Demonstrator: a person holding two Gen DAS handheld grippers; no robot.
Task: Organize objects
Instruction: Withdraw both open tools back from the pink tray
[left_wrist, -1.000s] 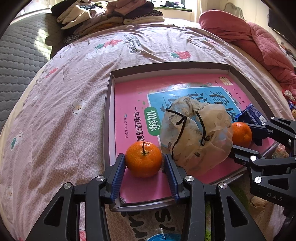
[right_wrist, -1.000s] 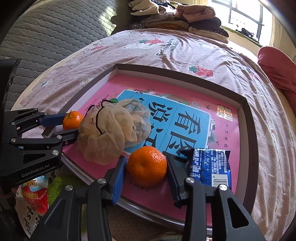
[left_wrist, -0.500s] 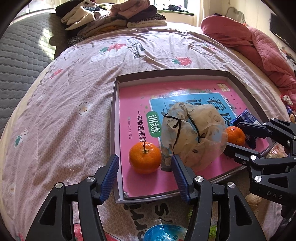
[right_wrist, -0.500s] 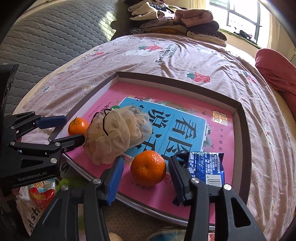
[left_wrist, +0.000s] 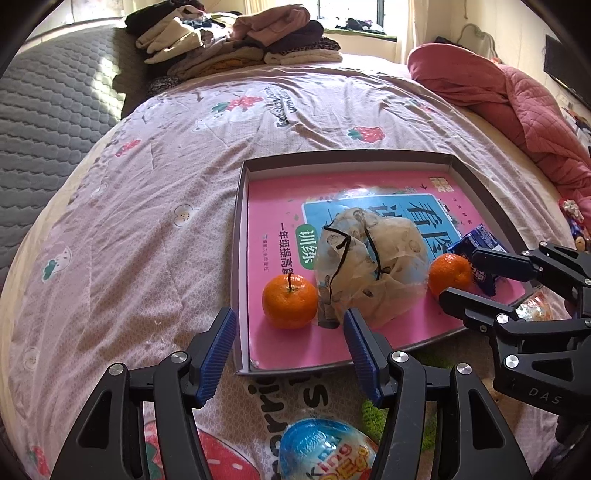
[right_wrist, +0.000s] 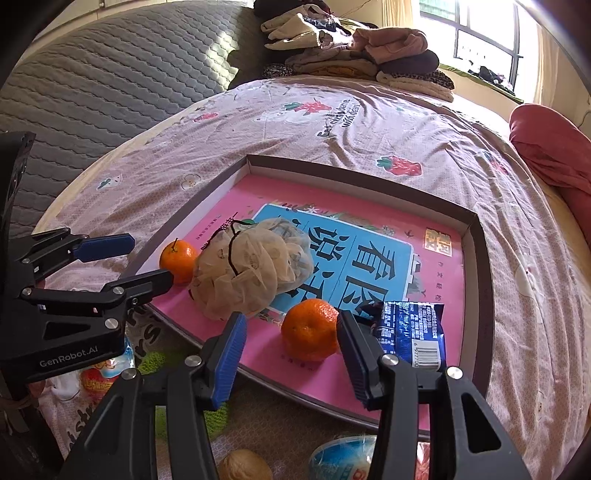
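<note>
Since a second ago, both my grippers have let go of their oranges and lifted back. Left gripper (left_wrist: 290, 350): jaws spread, empty, hovering near the stemmed orange (left_wrist: 290, 301) at the tray's (left_wrist: 238, 258) near left. Right gripper (right_wrist: 291, 349): jaws parted, clear of the second orange (right_wrist: 310, 328), which lies between the mesh bag (right_wrist: 253, 266) and blue packet (right_wrist: 412, 334).

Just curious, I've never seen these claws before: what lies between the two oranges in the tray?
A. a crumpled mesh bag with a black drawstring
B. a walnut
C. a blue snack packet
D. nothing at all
A: in the tray, the crumpled mesh bag with its black drawstring sits between the stemmed orange and the other orange.
</note>
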